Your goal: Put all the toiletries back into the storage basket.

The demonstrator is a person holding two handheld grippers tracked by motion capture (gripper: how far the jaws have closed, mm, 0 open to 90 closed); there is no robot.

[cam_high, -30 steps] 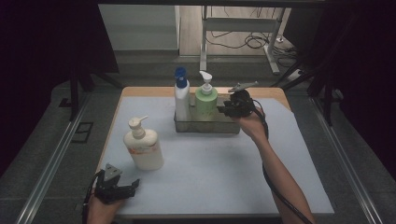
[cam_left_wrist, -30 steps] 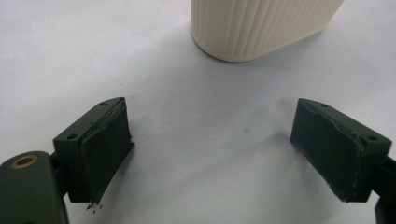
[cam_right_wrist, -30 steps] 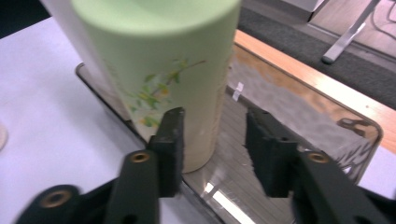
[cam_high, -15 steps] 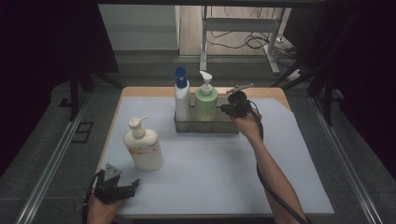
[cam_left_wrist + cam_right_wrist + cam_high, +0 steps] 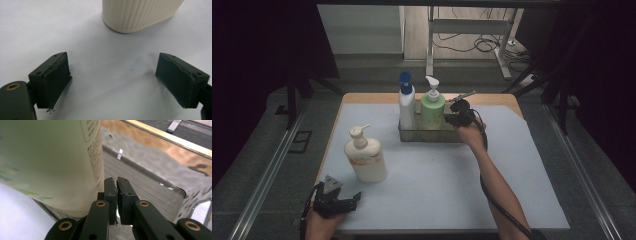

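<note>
A green pump bottle [image 5: 432,110] and a white bottle with a blue cap [image 5: 406,107] stand in a clear tray [image 5: 432,136] at the back of the table. My right gripper [image 5: 449,119] is at the tray's right part, just right of the green bottle [image 5: 50,157]. Its jaws [image 5: 116,182] are shut, pads together over the tray's ribbed floor [image 5: 140,182], and I see nothing between them. A cream pump bottle [image 5: 366,160] stands front left. My left gripper [image 5: 354,197] rests near the front left corner, open and with nothing in it [image 5: 112,82], facing the cream bottle's base [image 5: 140,15].
A pale blue mat [image 5: 437,185] covers the wooden table, whose bare edge [image 5: 492,97] shows at the back. The tray's far wall [image 5: 155,162] is shiny and reflective. Dark floor and metal rails surround the table.
My right gripper has sunk a little beside the green bottle, into the tray's right part. The left gripper and all three bottles have stayed in place.
</note>
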